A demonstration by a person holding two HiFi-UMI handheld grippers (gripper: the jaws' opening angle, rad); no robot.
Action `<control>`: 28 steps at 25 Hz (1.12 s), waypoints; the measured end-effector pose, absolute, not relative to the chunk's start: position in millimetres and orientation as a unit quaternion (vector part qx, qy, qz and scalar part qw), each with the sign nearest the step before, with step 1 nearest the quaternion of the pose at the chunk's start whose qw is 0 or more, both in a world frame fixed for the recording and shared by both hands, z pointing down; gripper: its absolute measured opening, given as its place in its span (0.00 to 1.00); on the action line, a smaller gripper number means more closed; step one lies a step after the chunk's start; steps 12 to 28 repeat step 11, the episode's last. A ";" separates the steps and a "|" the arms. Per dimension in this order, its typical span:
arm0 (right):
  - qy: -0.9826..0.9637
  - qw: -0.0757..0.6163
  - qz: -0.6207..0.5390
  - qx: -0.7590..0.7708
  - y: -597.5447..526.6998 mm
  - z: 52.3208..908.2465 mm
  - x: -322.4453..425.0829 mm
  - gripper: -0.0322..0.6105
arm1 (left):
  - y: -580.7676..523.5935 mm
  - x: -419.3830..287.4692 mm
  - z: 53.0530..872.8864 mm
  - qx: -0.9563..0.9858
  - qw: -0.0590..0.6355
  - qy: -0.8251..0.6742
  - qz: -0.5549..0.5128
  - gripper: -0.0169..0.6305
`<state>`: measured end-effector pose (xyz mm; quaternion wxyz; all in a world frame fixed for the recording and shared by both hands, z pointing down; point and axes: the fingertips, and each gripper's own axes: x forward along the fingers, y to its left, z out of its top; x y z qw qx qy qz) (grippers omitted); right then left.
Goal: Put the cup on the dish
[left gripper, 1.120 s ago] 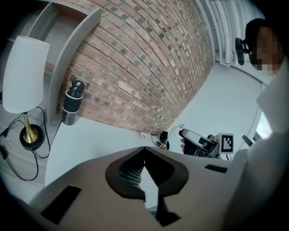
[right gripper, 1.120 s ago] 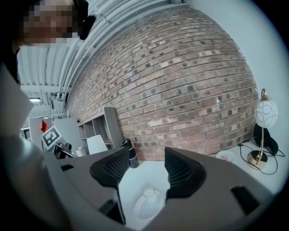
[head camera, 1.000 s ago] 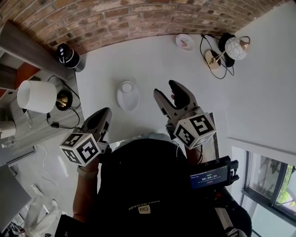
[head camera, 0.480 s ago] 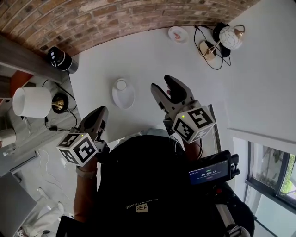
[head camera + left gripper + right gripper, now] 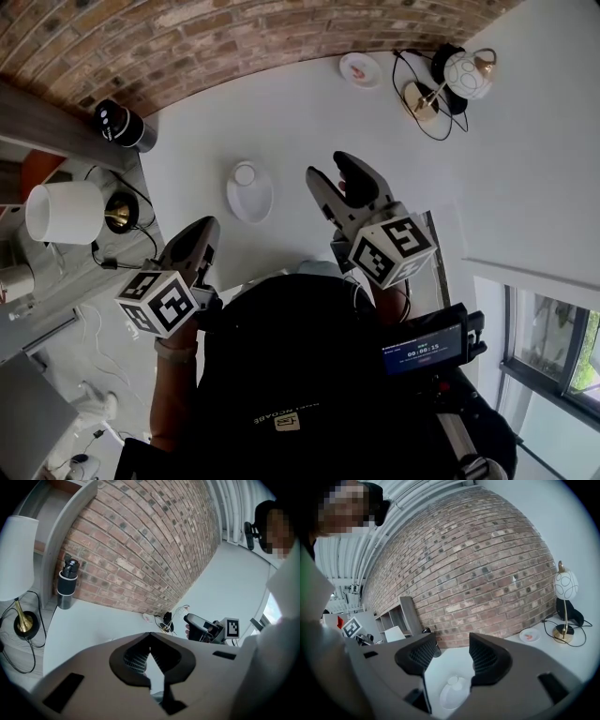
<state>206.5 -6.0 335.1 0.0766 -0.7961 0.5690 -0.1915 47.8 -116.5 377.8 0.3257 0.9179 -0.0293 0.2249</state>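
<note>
Hovering over the white table point(image 5: 309, 112): left gripper point(image 5: 207, 226) jaws pressed together, empty; right gripper point(image 5: 328, 169) jaws just narrowed, gap remains, nothing between. Cup point(image 5: 246, 172) sits on the dish point(image 5: 254, 201), ahead of both.

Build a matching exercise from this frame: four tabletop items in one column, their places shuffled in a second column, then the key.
Items
1. cup
2. pink-marked saucer
3. globe lamp
4. black cylinder

Places
A. by the brick wall, far left
B. far right end of the table
C. on the white dish
D. near the wall, right of centre, nothing on it but a pink mark

Pairs: 1-C, 2-D, 3-B, 4-A
</note>
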 end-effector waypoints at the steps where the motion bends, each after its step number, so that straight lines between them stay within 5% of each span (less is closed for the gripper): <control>1: 0.568 0.077 -0.192 -0.796 -6.2 335.2 207.1 0.40 | -116.5 48.5 377.2 0.918 0.325 -0.028 0.225 0.04; 28: 0.562 0.079 -0.192 -0.800 -7.0 337.0 212.4 0.40 | -119.5 55.2 377.3 0.918 0.324 -0.022 0.228 0.04</control>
